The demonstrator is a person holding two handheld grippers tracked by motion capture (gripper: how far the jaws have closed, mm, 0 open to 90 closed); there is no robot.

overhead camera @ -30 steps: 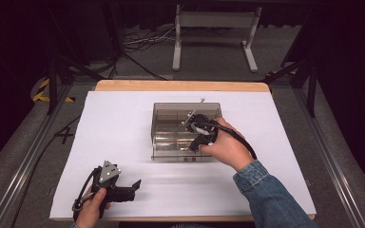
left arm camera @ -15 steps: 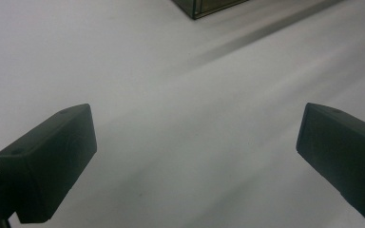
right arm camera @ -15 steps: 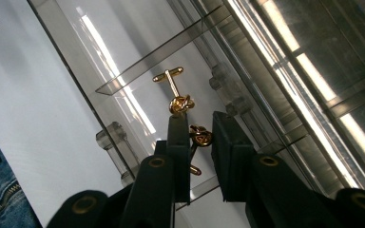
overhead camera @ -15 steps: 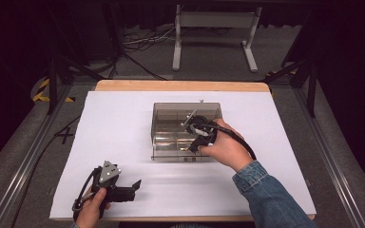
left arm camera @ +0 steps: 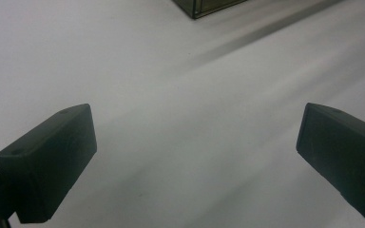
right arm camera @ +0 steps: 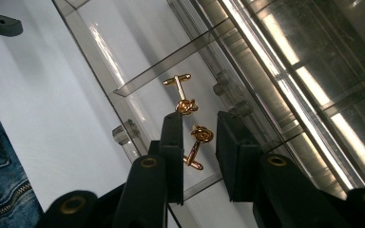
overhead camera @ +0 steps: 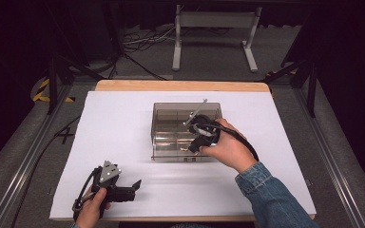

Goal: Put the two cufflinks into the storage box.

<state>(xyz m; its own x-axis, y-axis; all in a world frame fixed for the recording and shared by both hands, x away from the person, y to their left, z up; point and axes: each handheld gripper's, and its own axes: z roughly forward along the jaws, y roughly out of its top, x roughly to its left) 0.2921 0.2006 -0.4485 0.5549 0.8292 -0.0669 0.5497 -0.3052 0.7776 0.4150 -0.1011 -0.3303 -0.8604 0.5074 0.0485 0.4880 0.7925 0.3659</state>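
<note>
Since a second ago my right gripper [right arm camera: 197, 142] has just been opening; its jaws stand slightly apart, one cufflink [right arm camera: 196, 146] loose between them, another [right arm camera: 182, 94] just beyond. Left gripper [left arm camera: 195, 156] gapes empty. Closing skewed could flick it away.

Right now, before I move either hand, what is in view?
cufflinks: two, gold, in a front compartment of the box, one between the right jaws, untouched
box: one, clear smoky plastic, divided, mid-table
sheet: one, white, covering the table
table: one, wooden edge at far side
stand: one, grey metal, on floor beyond
right gripper: black, inside the box, jaws just been opening, slightly apart
left gripper: black, near front left, jaws wide, nothing held
sleeve: denim, right arm
</note>
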